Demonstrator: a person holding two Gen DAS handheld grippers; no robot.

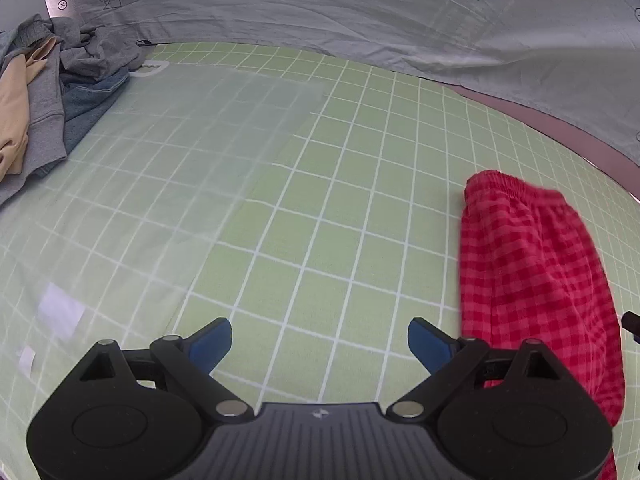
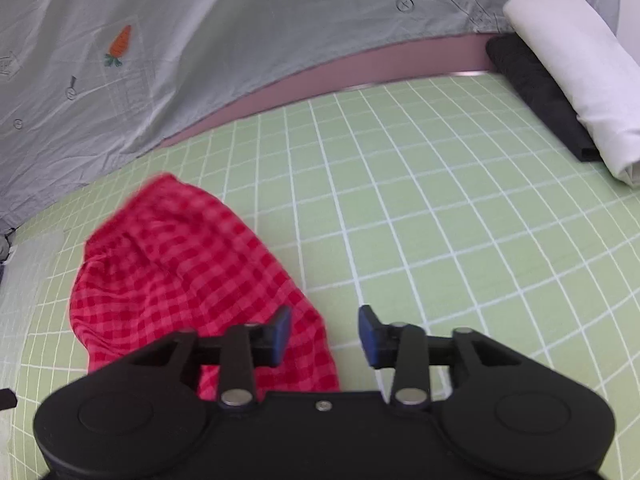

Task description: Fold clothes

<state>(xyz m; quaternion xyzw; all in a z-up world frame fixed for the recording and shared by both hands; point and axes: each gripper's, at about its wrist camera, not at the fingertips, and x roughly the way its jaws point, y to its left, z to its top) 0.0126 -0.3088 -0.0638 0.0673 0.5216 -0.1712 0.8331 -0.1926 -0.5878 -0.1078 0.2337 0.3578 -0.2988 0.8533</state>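
Observation:
Red checked shorts (image 1: 532, 272) lie folded on the green grid mat (image 1: 320, 208), at the right of the left wrist view and at lower left in the right wrist view (image 2: 188, 264). My left gripper (image 1: 320, 344) hovers over bare mat to the left of the shorts, jaws wide open and empty. My right gripper (image 2: 325, 334) is open, nothing pressed between its blue pads (image 2: 282, 334); its left finger hangs over the shorts' near right edge, its right finger over bare mat.
A heap of unfolded clothes (image 1: 44, 92), grey, tan and denim, sits at the mat's far left. A rolled white garment (image 2: 576, 80) on a folded black one (image 2: 540, 96) lies at the far right. A grey printed sheet (image 1: 320, 12) hangs behind. A clear plastic sheet (image 1: 180, 168) covers the left mat.

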